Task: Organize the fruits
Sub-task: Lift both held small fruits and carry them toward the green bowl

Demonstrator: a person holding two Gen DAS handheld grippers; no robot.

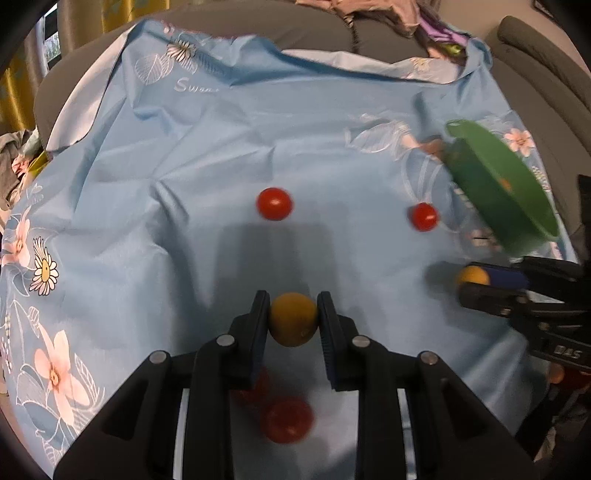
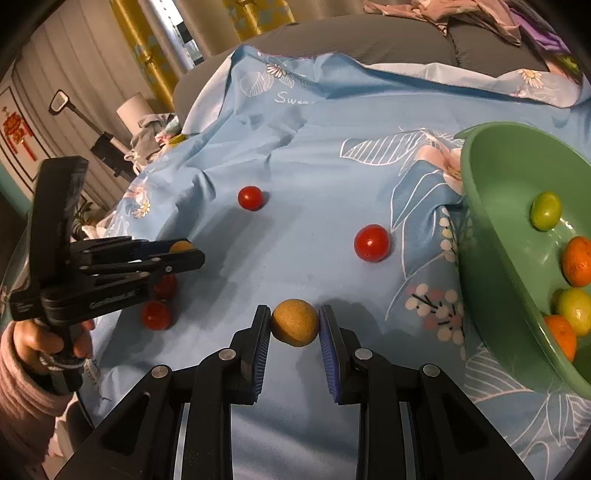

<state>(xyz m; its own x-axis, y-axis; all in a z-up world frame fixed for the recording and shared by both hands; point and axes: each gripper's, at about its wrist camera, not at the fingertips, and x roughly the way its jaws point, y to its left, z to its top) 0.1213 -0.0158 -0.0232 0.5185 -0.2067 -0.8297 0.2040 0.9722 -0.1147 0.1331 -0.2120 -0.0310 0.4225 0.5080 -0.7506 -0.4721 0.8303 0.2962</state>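
Observation:
My left gripper is shut on a small yellow-orange fruit, held above the blue floral cloth. My right gripper is shut on a second yellow-orange fruit. Each gripper shows in the other's view: the right gripper at the right edge, the left gripper at the left with its fruit. Red tomatoes lie loose on the cloth, the same red tomatoes in the right wrist view. A green bowl at the right holds several citrus fruits.
The cloth is wrinkled and covers a grey sofa. Crumpled clothes lie at the back. A hand in a pink sleeve holds the left gripper. A lamp and clutter stand beyond the cloth's left edge.

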